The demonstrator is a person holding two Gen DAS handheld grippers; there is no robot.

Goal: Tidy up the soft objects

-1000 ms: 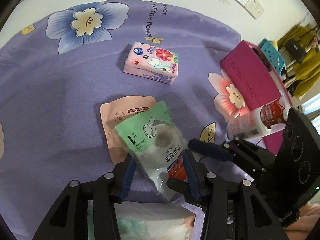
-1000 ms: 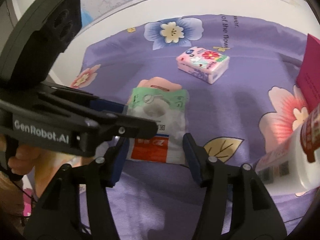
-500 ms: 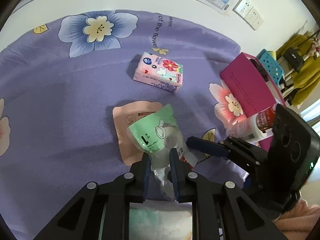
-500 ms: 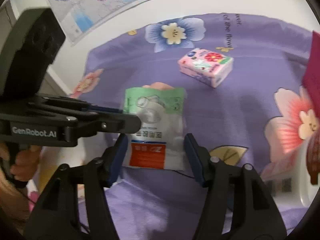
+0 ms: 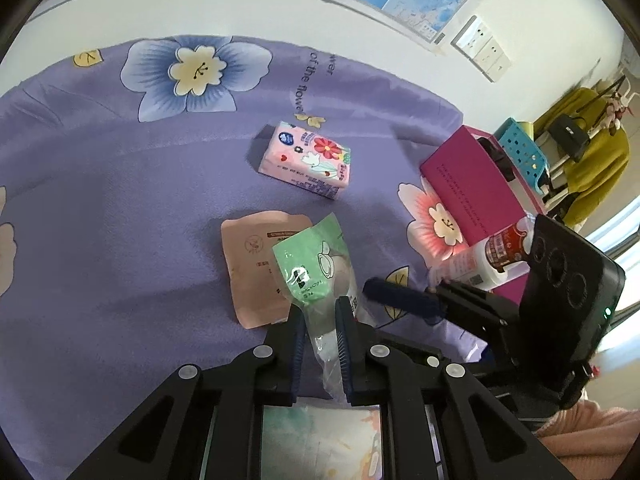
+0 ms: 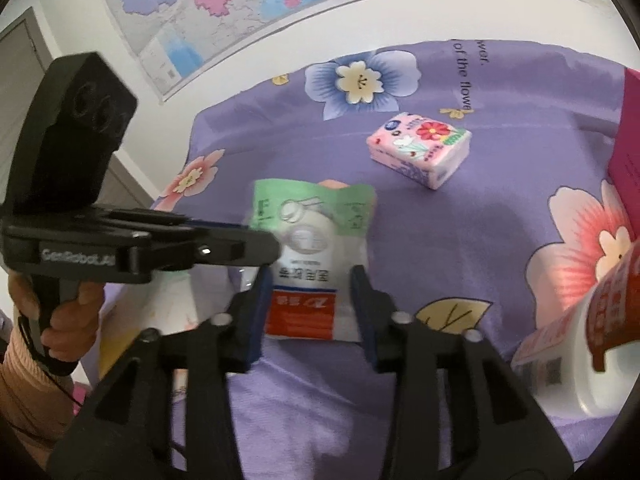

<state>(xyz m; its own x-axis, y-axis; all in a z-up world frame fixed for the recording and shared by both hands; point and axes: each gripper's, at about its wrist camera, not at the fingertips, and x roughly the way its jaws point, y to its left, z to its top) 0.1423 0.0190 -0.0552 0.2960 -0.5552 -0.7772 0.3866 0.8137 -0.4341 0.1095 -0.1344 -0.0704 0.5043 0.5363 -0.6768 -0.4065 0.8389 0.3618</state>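
My left gripper is shut on a green-topped clear packet of medical tape and holds it above the purple flowered cloth. The packet also shows in the right wrist view. My right gripper is open, with one finger on each side of the packet's lower end, not touching it. A peach flat pouch lies on the cloth under the packet. A pink tissue pack lies farther back; it also shows in the right wrist view.
A magenta box stands at the right edge of the cloth. A white bottle with a red label lies in front of it, also in the right wrist view. A pastel pack lies under my left gripper. A wall is behind.
My left gripper shut on the tape packet and lifted it off the peach pouch. Both grippers rose and pulled back; the right gripper stayed open around the packet's lower end.
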